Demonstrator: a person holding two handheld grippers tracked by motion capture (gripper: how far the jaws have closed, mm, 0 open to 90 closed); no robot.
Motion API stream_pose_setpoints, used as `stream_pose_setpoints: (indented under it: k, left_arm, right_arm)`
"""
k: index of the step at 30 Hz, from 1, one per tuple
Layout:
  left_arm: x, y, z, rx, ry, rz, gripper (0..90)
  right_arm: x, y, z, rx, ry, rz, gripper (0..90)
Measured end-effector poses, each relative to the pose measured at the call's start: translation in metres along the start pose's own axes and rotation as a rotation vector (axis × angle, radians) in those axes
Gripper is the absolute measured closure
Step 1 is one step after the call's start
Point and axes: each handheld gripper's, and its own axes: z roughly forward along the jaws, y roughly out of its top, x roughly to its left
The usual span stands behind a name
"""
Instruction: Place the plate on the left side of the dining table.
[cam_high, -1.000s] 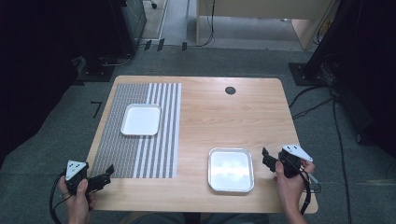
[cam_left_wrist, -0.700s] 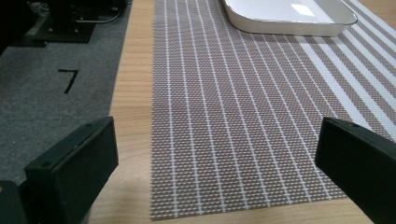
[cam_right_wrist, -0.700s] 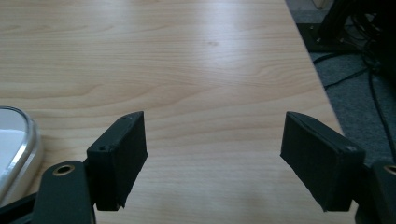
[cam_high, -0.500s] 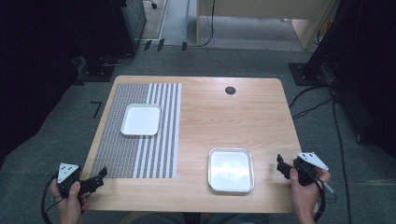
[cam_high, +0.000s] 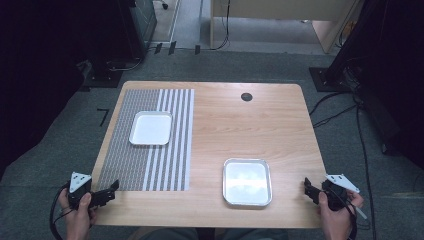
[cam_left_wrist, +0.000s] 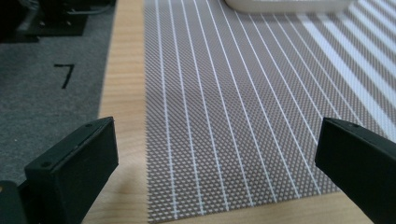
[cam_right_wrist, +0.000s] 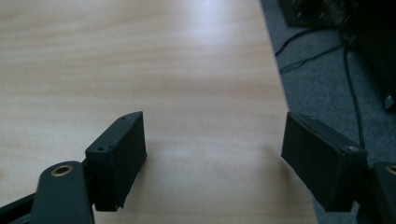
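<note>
My left gripper (cam_high: 112, 188) rests at the table's near left corner, held in a hand, just off the near left corner of the striped placemat (cam_high: 150, 160). In the left gripper view its jaws (cam_left_wrist: 217, 137) stand wide open over the placemat's (cam_left_wrist: 243, 93) near edge with nothing between them. My right gripper (cam_high: 308, 186) sits at the near right edge, to the right of a shiny metal tray (cam_high: 247, 181). Its jaws (cam_right_wrist: 212, 140) are open over bare wood (cam_right_wrist: 140, 56). A white tray (cam_high: 150, 128) lies on the placemat farther back; its rim (cam_left_wrist: 285, 4) shows ahead of the left gripper.
The wooden table (cam_high: 250, 125) has a round black cable hole (cam_high: 246, 96) at the back right. Grey carpet surrounds it, with cables (cam_high: 340, 107) on the floor to the right and a "7" mark (cam_left_wrist: 64, 74) on the floor to the left.
Both hands drew back toward the near edge. The left gripper slid left and down; the right gripper moved right, away from the metal tray. Both stayed open.
</note>
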Motion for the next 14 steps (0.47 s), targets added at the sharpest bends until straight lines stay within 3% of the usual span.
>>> stream_pose_setpoints:
  k: [4, 9, 14]
  left_arm:
    - [-0.0027, -0.0009, 0.0049, 0.063, 0.003, 0.031, 0.0]
    - [-0.0044, -0.0010, 0.0062, 0.076, 0.011, 0.046, 0.0]
    - [-0.0012, -0.0007, 0.0045, 0.065, 0.001, -0.003, 0.0]
  right_arm:
    - [-0.0004, -0.0014, -0.0008, 0.014, 0.031, 0.000, 21.1]
    - [-0.0002, -0.0015, -0.0007, 0.013, 0.039, -0.008, 20.6]
    - [0.0003, -0.0014, -0.0005, 0.020, 0.050, -0.018, 18.2]
